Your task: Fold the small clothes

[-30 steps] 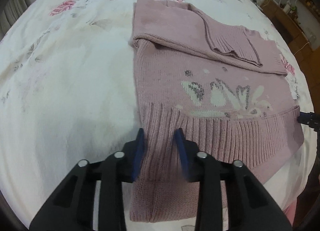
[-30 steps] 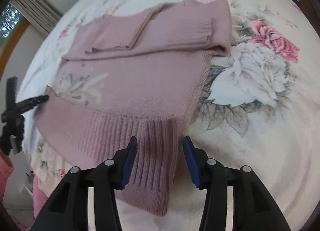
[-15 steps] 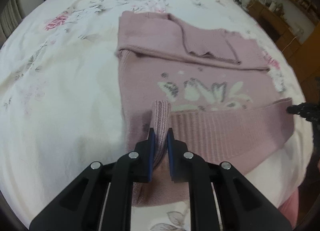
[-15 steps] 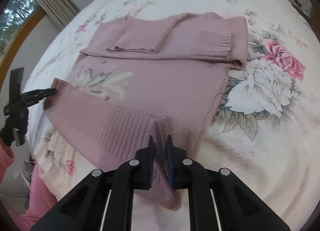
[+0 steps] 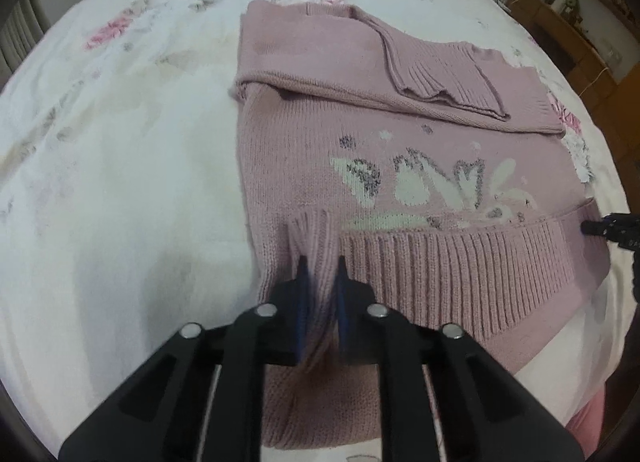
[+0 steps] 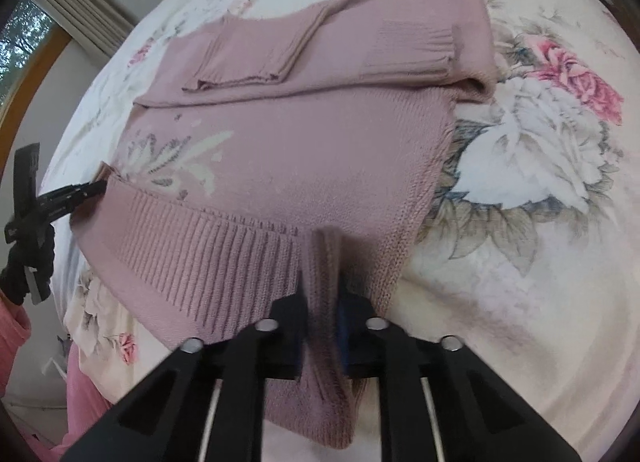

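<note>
Since each hand-held gripper pinches only a small bit of the ribbed hem [image 5: 460, 262], the knit could slip out when I lift. That is my guess, because the sweater [image 5: 340, 150] looks thick and heavy, and the pinched folds are thin. If one side lets go, the bottom would flop down crooked and the fold would come out messy. If I pull one side faster than the other, the sweater could slide on the bed [image 5: 120, 142] and the sleeves [image 6: 320, 50] folded across the top could fall open. If I lift too high, the whole thing might drag along with me.

My left hand-held gripper [image 5: 320, 282] is closed tight on a little ridge of hem at the left bottom corner. Its blue pads squeeze the knit between them. My right hand-held gripper [image 6: 322, 294] is closed the same way on a ridge of hem at the right bottom corner. In the right view I can see the tip of my left one at the far corner, and in the left view I can see the tip of my right one.

Both point forward, low over the bed, toward the sleeves. The pink sweater lies flat on the flowery bed, picture side up, with its bottom edge close to me.
</note>
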A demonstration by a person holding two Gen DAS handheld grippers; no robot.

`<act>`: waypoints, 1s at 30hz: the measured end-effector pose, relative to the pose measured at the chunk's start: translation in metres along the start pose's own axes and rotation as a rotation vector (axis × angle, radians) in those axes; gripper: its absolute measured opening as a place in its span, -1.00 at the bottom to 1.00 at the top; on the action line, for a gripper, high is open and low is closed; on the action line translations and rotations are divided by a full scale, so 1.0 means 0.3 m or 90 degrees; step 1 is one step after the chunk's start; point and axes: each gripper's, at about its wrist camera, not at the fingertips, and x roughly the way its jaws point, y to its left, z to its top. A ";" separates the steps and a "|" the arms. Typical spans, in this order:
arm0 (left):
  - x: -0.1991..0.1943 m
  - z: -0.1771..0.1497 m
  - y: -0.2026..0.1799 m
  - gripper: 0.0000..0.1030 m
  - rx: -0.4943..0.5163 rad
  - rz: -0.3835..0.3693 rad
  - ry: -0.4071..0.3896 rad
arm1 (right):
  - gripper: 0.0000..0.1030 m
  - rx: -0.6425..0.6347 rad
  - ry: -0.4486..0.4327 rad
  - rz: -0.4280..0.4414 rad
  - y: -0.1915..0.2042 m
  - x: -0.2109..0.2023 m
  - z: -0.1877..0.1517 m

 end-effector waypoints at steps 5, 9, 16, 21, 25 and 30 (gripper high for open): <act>-0.118 -0.025 -0.037 -0.83 0.015 -0.013 -0.065 | -0.81 0.005 -0.053 0.038 0.019 -0.110 -0.029; -0.201 -0.026 -0.036 -0.84 -0.001 -0.023 -0.107 | -0.81 0.015 -0.086 0.060 0.031 -0.185 -0.046; -0.311 0.129 -0.021 -0.84 -0.033 -0.044 -0.181 | -0.81 0.022 -0.149 0.079 0.035 -0.323 0.046; -0.333 0.299 -0.031 -0.84 -0.041 -0.047 -0.226 | -0.81 0.024 -0.196 0.070 0.023 -0.404 0.190; -0.308 0.458 -0.035 -0.84 -0.044 -0.042 -0.248 | -0.81 0.031 -0.217 0.046 0.001 -0.419 0.334; -0.214 0.643 -0.032 -0.84 -0.045 -0.020 -0.249 | -0.81 0.046 -0.227 0.008 -0.043 -0.376 0.509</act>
